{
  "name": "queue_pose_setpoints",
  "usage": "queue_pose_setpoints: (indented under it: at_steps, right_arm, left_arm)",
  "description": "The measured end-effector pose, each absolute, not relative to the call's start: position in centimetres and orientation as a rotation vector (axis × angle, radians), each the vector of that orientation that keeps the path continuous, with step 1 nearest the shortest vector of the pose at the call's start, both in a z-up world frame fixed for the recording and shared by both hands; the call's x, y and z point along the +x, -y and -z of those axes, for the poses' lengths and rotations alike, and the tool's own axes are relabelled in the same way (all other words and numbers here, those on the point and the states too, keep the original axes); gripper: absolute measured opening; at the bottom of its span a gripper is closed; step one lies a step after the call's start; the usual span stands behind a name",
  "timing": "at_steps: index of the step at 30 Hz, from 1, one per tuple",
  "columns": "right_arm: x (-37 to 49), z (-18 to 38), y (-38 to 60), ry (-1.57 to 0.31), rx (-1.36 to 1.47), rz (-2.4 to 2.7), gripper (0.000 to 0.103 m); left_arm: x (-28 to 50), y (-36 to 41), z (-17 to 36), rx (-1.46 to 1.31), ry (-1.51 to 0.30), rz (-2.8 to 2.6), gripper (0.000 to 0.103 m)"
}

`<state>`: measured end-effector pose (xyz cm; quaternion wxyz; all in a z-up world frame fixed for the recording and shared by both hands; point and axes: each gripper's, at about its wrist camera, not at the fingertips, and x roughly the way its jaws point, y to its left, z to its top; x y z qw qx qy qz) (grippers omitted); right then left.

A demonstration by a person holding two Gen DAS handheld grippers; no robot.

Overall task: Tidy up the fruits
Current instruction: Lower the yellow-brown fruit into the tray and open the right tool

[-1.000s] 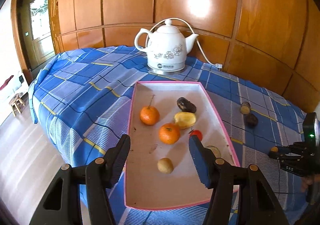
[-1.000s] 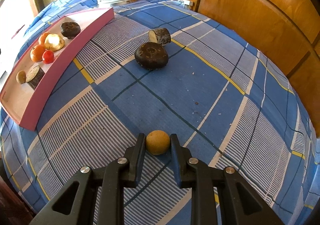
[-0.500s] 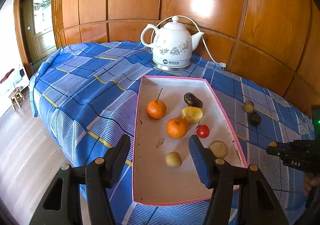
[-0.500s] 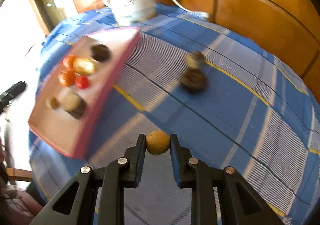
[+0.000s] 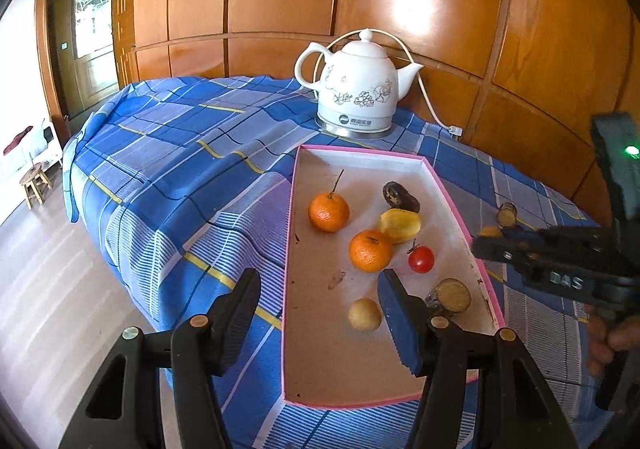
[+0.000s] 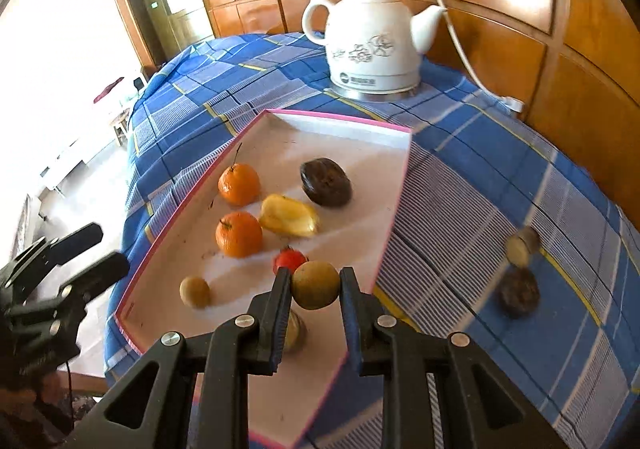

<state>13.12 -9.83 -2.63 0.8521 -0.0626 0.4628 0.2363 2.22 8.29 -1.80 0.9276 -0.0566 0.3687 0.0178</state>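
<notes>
My right gripper (image 6: 315, 285) is shut on a small round yellow-brown fruit (image 6: 315, 286) and holds it above the pink-rimmed tray (image 6: 394, 193); it also shows in the left wrist view (image 5: 486, 239). The tray (image 5: 360, 154) holds two oranges (image 5: 329, 211), a yellow fruit (image 5: 400, 224), a dark fruit (image 5: 400, 198), a red tomato (image 5: 421, 259), a small tan fruit (image 5: 364, 314) and a cut brown piece (image 5: 450, 295). My left gripper (image 5: 320, 301) is open and empty above the tray's near left edge.
A white electric kettle (image 5: 356, 89) with a cord stands behind the tray. A dark round fruit (image 6: 518, 291) and a cut piece (image 6: 522, 245) lie on the blue checked cloth (image 6: 480, 169) right of the tray. A wooden wall is behind.
My right gripper has lifted the yellow-brown fruit off the cloth and carried it left to above the tray. My left gripper has drawn back and left a little, still open.
</notes>
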Motion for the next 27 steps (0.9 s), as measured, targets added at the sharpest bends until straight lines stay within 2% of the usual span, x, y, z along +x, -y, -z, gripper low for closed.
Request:
queue_pose_setpoints:
  at_steps: [6,8,9,27]
  right_arm:
    - [15.6,4.5,8.6,-1.011,-0.131,-0.494,0.026]
    - [16.0,5.0,8.5,-1.020,-0.131,-0.475,0.034]
    - [16.1,5.1,8.6,-1.019,-0.131,-0.468,0.034]
    - [12.2,4.3,11.4,-0.981,-0.044,-0.461,0.036]
  left_arm:
    - [2.5,-8.8,2.4,-0.125,-0.772,-0.045,0.062]
    - [2.5,-8.8,2.6,-0.126,-0.777,-0.045,0.062]
    - [2.6,-8.8,2.7,-0.126,-0.779,-0.045,0.062]
    - [2.1,-7.3,2.5,-0.097,-0.779,-0.018,0.062]
